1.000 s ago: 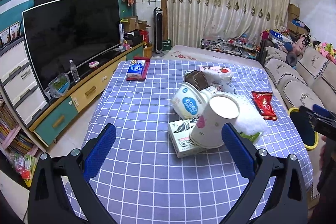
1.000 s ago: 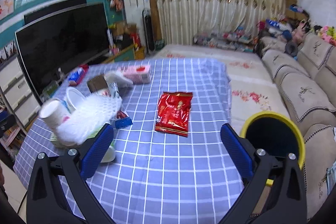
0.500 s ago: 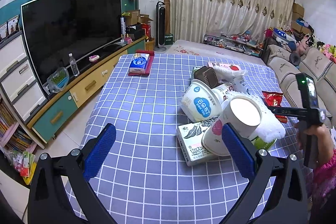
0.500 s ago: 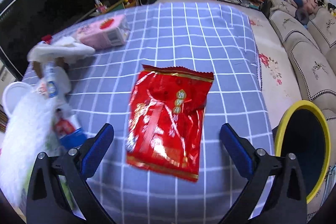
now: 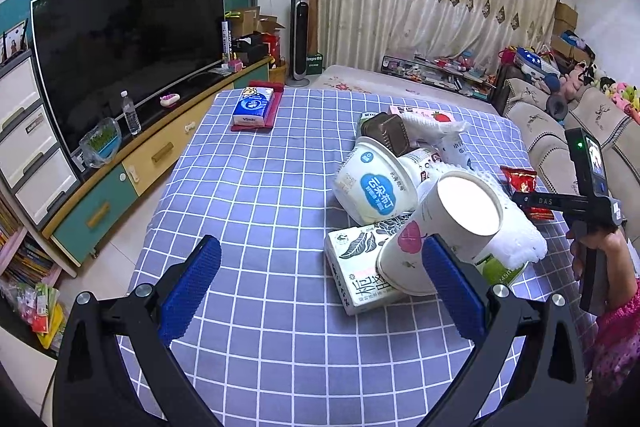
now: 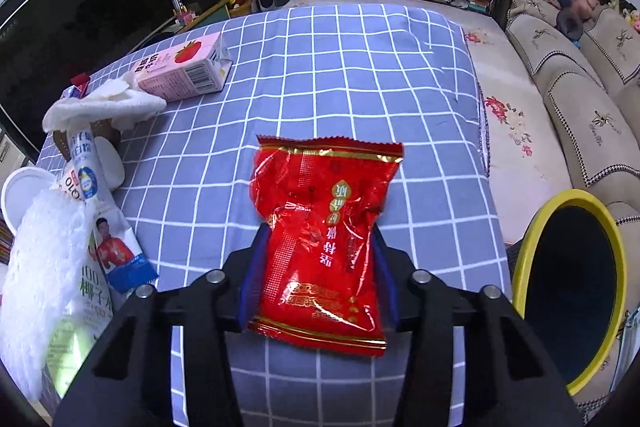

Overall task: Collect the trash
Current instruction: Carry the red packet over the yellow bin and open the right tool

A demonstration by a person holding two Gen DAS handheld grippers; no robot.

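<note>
The right gripper [image 6: 316, 279] is closing its jaws on a crinkly red foil snack packet [image 6: 326, 239] that lies flat on the blue-and-white checked tablecloth [image 6: 360, 67]; the blue pads sit against the packet's two long edges near its lower half, and the foil bulges upward between them, so the pads appear to be pressing on it already. To do this well, the squeeze should finish before any lift, since slick foil over a soft filling can slide out of a loose pinch; a hold across the packet's body, as here, looks safer than one on the thin sealed end. The yellow-rimmed dark bin [image 6: 568, 283] stands just off the table's edge to the right, so the carry is probably short: lift straight up, swing over the rim, and release only once the packet hangs inside the opening. The left gripper [image 5: 316, 291] hovers with its jaws wide apart and nothing between them, low over the cloth beside a heap of trash: a white paper cup [image 5: 436, 239] on its side, a white yoghurt tub [image 5: 376, 187] and a flattened drink carton [image 5: 356, 267], likely the next pieces to go.
</note>
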